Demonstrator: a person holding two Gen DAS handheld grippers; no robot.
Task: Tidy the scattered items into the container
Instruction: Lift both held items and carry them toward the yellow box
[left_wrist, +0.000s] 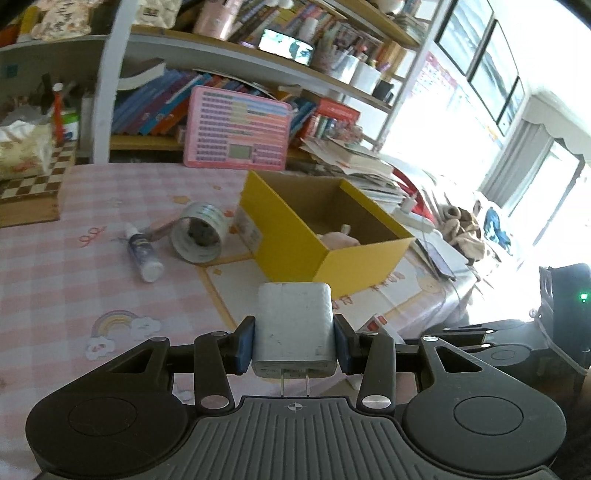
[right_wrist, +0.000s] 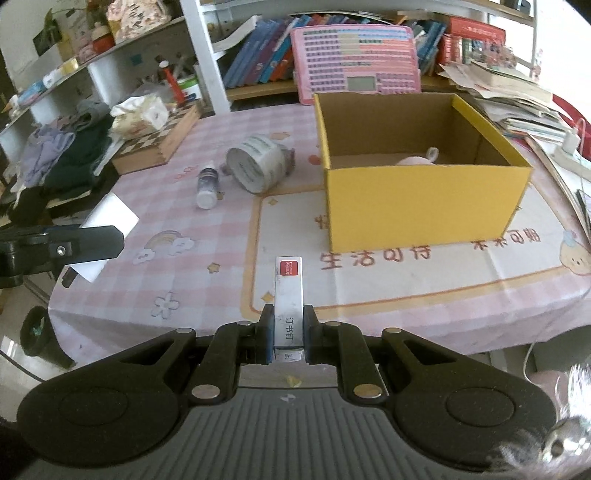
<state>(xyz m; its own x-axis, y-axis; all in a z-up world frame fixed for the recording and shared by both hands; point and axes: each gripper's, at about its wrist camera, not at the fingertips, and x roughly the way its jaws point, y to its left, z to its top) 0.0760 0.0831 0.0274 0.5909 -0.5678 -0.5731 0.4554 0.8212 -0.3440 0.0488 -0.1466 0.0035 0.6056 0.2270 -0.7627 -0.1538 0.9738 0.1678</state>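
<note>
My left gripper (left_wrist: 294, 341) is shut on a white plug charger (left_wrist: 293, 325), prongs pointing back toward the camera, held above the table short of the yellow cardboard box (left_wrist: 354, 264). My right gripper (right_wrist: 289, 338) is shut on a small white staple box (right_wrist: 289, 295) with a red label, in front of the yellow box (right_wrist: 424, 206). A pink soft item (right_wrist: 415, 161) lies inside the box. On the cloth left of the box lie a tape roll (right_wrist: 256, 164) and a small bottle (right_wrist: 207, 186). The left gripper and its charger (right_wrist: 107, 221) show at the left edge of the right wrist view.
A pink checked tablecloth (right_wrist: 184, 221) covers the table. A chessboard box (right_wrist: 159, 142) with tissues sits at the back left, a pink tablet toy (right_wrist: 356, 61) leans on bookshelves behind, and paper stacks (right_wrist: 517, 96) and a power strip (right_wrist: 570, 147) crowd the right.
</note>
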